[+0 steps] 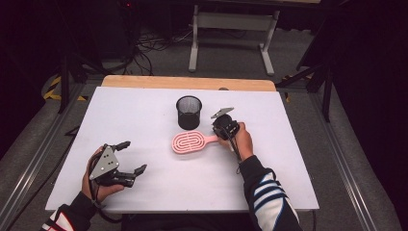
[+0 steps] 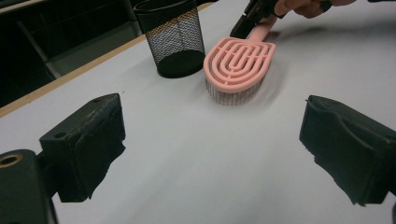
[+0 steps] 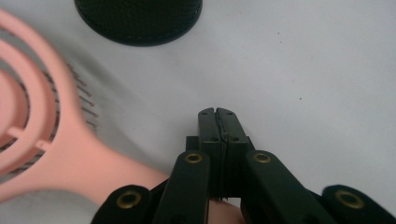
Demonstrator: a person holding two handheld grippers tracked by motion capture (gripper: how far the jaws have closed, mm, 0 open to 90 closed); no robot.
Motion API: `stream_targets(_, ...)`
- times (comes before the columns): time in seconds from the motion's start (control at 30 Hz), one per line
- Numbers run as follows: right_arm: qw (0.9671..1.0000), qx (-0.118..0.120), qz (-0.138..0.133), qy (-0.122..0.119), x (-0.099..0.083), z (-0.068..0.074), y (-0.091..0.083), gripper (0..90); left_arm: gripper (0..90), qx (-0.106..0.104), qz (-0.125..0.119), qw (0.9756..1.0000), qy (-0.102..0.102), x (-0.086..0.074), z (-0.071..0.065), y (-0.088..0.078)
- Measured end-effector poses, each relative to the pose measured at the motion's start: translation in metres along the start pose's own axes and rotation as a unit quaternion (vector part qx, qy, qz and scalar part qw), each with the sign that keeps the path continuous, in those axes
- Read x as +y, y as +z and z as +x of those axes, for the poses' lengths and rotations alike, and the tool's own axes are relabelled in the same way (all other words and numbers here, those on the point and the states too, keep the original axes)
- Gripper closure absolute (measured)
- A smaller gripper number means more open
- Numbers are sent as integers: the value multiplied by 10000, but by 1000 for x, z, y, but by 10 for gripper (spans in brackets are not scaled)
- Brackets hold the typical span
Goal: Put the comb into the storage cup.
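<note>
1. Here, on the white worktop (image 1: 144, 110), my right gripper (image 1: 223, 126) sits at the handle end of a pink hairbrush (image 1: 188, 142), which lies bristles down just in front of a black mesh cup (image 1: 188, 111).
2. In the right gripper view the jaws are pressed together with nothing between them, and the brush handle (image 3: 88, 172) passes beside and under them rather than through them; whether the bare hand is touching the handle I cannot tell.
3. My left gripper (image 1: 129, 157) rests well apart at the near left of the worktop, jaws spread wide and empty, looking toward the brush (image 2: 238, 63) and cup (image 2: 172, 35).
4. The job in hand looks to be getting the brush up and into the cup, and by my reading no grip is made yet.
5. Risk: with the jaws pressed together, any push forward would shove the handle sideways and spin the brush across the smooth worktop.
6. Risk: the cup is light and stands close by, so a sliding brush head or a careless swing of the right gripper could tip it or knock it away.
7. Risk: a pinch taken at the very tip of the handle would likely let the heavy head droop and twist out.
</note>
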State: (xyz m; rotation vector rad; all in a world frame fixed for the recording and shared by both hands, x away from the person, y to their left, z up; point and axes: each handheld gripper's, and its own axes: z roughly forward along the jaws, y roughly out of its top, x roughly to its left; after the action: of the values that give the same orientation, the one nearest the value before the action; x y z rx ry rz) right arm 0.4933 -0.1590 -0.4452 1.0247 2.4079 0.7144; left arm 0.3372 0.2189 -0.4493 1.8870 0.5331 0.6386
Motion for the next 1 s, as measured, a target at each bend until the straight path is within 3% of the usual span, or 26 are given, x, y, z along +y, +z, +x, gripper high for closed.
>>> stream_targets(0.63, 9996, 238, -55, -150, -15, 7, -12, 900, 77, 31, 80, 9999, 62, -2, 0, 1)
stream_targets(1.0, 9989, 410, -202, -33, -25, 7, -17, 900, 77, 41, 105, 9999, 74, -2, 0, 2)
